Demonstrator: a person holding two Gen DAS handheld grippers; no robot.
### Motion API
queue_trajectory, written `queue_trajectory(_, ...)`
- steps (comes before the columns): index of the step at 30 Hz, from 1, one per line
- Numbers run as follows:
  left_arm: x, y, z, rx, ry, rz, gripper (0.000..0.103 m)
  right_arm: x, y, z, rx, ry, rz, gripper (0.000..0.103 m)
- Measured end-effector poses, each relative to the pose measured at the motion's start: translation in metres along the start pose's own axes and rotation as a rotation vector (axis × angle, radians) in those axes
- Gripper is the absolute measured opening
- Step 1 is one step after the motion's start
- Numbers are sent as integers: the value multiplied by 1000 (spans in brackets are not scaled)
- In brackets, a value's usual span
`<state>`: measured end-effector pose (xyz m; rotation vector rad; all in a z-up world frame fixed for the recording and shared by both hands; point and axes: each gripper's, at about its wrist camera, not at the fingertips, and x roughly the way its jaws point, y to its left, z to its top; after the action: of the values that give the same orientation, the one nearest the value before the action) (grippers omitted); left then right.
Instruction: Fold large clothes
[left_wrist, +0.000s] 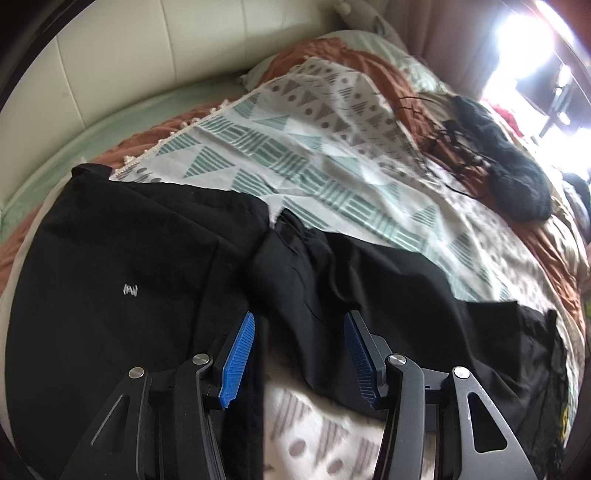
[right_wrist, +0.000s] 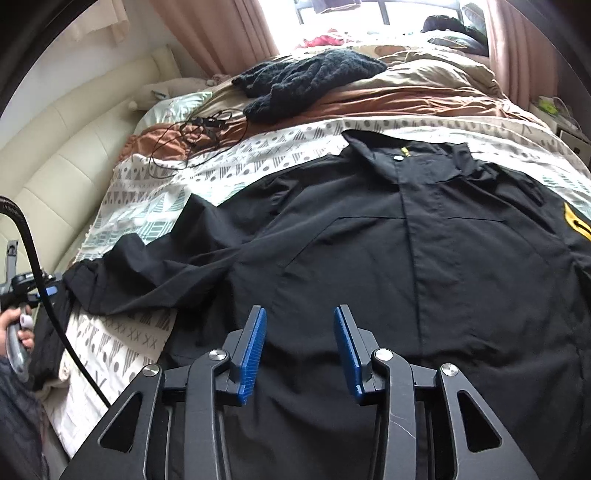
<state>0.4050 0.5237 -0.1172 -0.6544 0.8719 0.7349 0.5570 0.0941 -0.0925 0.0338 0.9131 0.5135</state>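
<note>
Cream padded headboard at 9 o'clock, bed with rust and beige bedding running toward 12, pink curtains flanking a bright window at the far end. Patterned white-and-teal blanket spread across the bed. Black cable and dark knitted garment lying near 11 o'clock in the right wrist view. Black jacket laid flat on the blanket, front up, collar toward 12, 1 sleeve stretched toward 9. Left tongs angled down over that sleeve, apart, nothing clamped. Right tongs tilted down over the jacket's hem, apart, nothing between the 2 pads.
</note>
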Motion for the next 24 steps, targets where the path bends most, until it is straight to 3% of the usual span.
queue_trajectory(5, 31, 9, 16, -23, 38, 49, 52, 24, 1, 4, 25, 28, 5, 39)
queue_trajectory(7, 38, 12, 20, -35, 35, 56, 51, 32, 1, 6, 32, 33, 3, 33)
queue_trajectory(9, 41, 11, 23, -37, 36, 79, 29, 40, 1, 10, 41, 42, 20, 17)
queue_trajectory(12, 35, 10, 26, -38, 25, 61, 25, 49, 3, 16, 43, 40, 42, 14)
queue_trajectory(16, 9, -6, 34, 13, -12, 37, 21, 65, 12, 24, 52, 54, 91, 10)
queue_trajectory(24, -90, -54, 59, 119, -146, -74, 12, 112, 52, 28, 40, 100, 172, 10)
